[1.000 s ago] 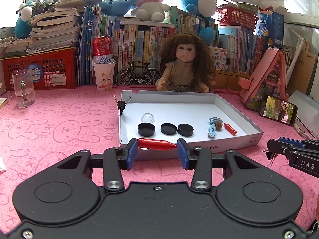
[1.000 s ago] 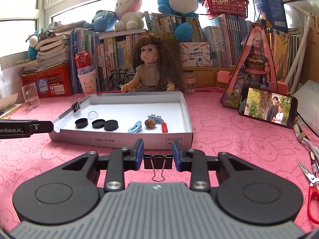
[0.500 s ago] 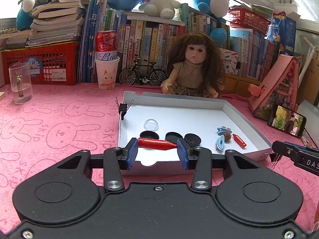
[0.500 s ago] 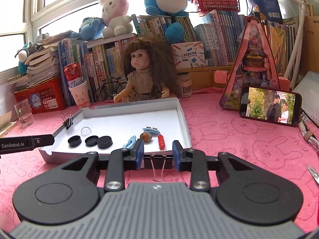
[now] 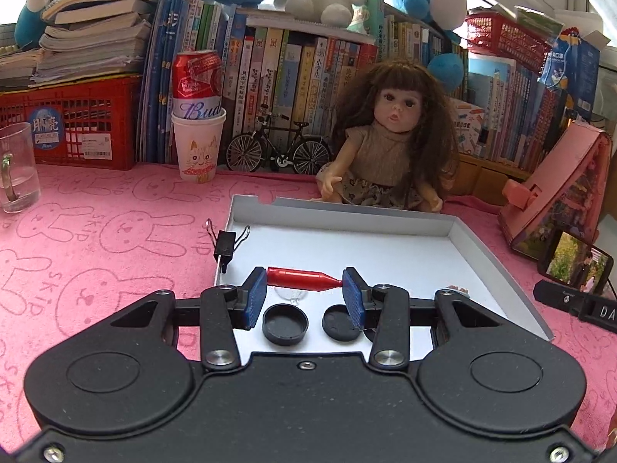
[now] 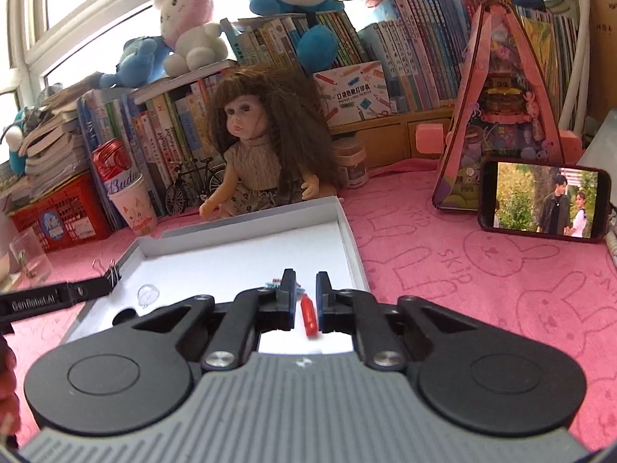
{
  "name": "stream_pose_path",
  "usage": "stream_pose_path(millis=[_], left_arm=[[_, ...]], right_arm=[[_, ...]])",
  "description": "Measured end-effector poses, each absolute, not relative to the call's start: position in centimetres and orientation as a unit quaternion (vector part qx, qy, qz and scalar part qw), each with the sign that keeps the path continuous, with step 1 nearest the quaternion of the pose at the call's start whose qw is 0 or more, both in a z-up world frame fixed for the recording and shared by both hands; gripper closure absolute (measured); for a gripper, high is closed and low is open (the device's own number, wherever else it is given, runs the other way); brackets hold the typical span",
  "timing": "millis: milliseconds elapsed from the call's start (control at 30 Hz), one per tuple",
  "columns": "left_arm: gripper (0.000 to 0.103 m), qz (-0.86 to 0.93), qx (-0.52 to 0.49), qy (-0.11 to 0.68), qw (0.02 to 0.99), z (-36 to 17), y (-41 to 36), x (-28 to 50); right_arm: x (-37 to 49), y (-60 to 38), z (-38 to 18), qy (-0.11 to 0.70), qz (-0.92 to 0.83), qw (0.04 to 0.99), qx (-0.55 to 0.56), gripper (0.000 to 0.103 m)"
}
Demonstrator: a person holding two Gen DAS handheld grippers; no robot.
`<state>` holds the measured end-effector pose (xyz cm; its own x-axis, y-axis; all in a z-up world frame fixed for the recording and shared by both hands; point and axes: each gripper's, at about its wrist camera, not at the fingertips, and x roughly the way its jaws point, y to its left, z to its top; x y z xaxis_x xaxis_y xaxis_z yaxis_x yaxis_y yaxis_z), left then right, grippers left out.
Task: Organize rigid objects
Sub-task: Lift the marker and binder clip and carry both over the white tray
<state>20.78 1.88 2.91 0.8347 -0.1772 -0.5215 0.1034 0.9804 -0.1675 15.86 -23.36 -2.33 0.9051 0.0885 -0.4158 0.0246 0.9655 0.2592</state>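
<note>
- One red bullet-shaped piece (image 5: 302,278) is pinched end to end by the left gripper (image 5: 304,295), held over the white tray (image 5: 497,266).
- The right gripper (image 6: 305,295) is nearly shut, jaws just closed, nothing gripped; a red piece (image 6: 308,314) lies in the tray below.
- Two black caps (image 5: 285,324), maybe a third half-hidden, and one clear dome (image 6: 148,294) are seen in the tray.
- One binder clip (image 5: 225,243) is clamped on the tray's left wall.
- One doll (image 5: 389,142) is seated behind.

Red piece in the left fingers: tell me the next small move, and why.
The red piece is clamped end to end between the left gripper's fingers, over the white tray. So probably lower slightly and open, setting it on bare floor past the black caps.
</note>
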Motion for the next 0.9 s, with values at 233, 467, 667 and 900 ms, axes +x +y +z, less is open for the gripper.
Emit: stream_pose_path(millis=[233,467,667,900], left_arm=[[0.063,-0.095,-0.055,0.295,0.949,1.4,0.9,20.1],[0.063,-0.1,-0.053,0.289,0.951,0.9,1.0,18.8],[0.063,-0.11,-0.048,0.279,0.953,1.4,1.0,17.4],[0.063,-0.121,-0.049,0.277,0.952,1.5,1.0,15.8]], right_arm=[[14.7,-24.8,-2.9,0.231,0.026,0.96,0.155,0.079],[8.5,-23.4,-5.3,0.216,-0.008,0.971,0.099,0.023],[7.4,-22.1,-7.1,0.226,-0.049,0.971,0.061,0.016],[8.1,-22.4,-7.4,0.261,-0.025,0.963,0.061,0.049]])
